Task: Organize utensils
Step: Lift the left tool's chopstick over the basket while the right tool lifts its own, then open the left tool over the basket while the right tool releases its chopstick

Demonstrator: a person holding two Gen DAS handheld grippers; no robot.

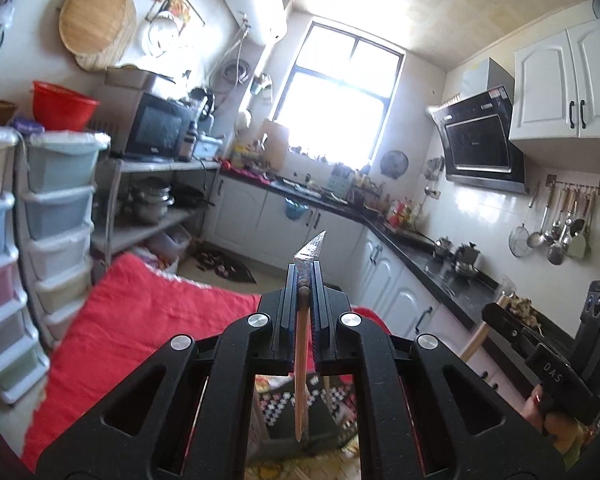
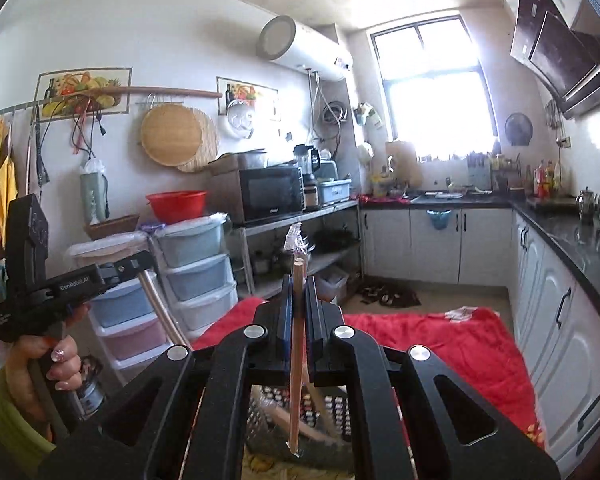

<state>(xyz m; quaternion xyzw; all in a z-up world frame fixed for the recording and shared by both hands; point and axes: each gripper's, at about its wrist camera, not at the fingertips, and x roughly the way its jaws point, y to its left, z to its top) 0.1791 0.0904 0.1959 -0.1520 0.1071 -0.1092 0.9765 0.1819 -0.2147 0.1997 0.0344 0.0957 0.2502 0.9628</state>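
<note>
1. A wooden stick (image 1: pixel 301 364) with a patterned wrapper tip is pinched upright between the pressed-together fingers of the left claw (image 1: pixel 303 280).
2. A second wooden stick (image 2: pixel 296 356) in clear wrapping is pinched by the right claw (image 2: pixel 298 284).
3. Both sticks are held raised above a patterned basket (image 2: pixel 336 408) on a red cloth (image 2: pixel 440 344).
</note>
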